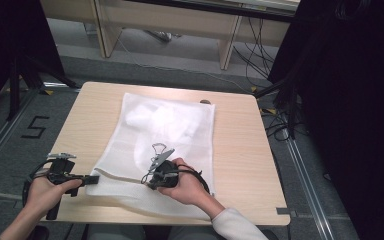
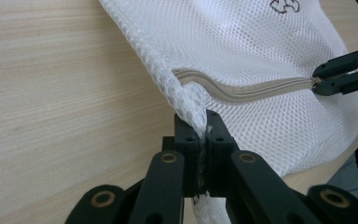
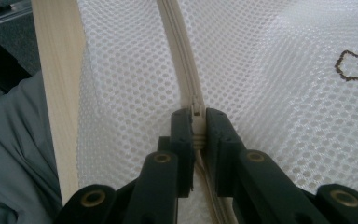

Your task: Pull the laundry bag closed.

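The right claw point(image 3: 196, 122) is clamped on the zipper tab point(image 3: 196, 110). The left claw point(image 2: 204, 122) pinches the bag's point(image 1: 170, 125) corner. Next, I think: pull the tab along, holding the bag tight.

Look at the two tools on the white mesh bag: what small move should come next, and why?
Probably the right tool should draw the zipper pull along the zipper, away from the left tool. The right tool is shut on the pull, and the left is shut on the corner of the mesh bag, anchoring it on the table.
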`<state>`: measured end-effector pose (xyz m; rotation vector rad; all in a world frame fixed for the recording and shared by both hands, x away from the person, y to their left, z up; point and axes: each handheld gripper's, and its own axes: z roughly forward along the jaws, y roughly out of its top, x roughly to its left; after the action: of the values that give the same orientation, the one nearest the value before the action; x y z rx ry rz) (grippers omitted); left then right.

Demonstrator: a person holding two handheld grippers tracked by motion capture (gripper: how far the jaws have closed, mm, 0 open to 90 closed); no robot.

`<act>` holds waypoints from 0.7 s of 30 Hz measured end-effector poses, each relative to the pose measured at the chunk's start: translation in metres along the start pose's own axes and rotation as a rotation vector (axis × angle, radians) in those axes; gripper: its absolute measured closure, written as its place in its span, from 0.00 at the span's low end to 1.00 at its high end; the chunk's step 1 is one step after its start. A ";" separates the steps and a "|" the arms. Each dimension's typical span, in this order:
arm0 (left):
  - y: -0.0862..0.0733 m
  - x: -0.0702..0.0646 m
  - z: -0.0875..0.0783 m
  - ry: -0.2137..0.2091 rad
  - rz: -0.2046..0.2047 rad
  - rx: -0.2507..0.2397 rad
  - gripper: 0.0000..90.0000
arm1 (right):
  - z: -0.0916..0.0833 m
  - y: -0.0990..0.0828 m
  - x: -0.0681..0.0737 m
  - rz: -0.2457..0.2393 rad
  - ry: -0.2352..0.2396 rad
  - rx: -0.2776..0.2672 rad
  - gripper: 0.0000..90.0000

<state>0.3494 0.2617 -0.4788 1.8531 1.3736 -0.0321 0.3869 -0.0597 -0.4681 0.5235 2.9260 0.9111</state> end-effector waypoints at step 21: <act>0.000 0.000 0.000 0.006 0.002 0.003 0.95 | -0.008 -0.012 -0.003 0.023 -0.005 0.012 0.92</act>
<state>0.3493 0.2622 -0.4791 1.8585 1.3768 -0.0273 0.3850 -0.0737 -0.4685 0.5602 2.9293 0.8937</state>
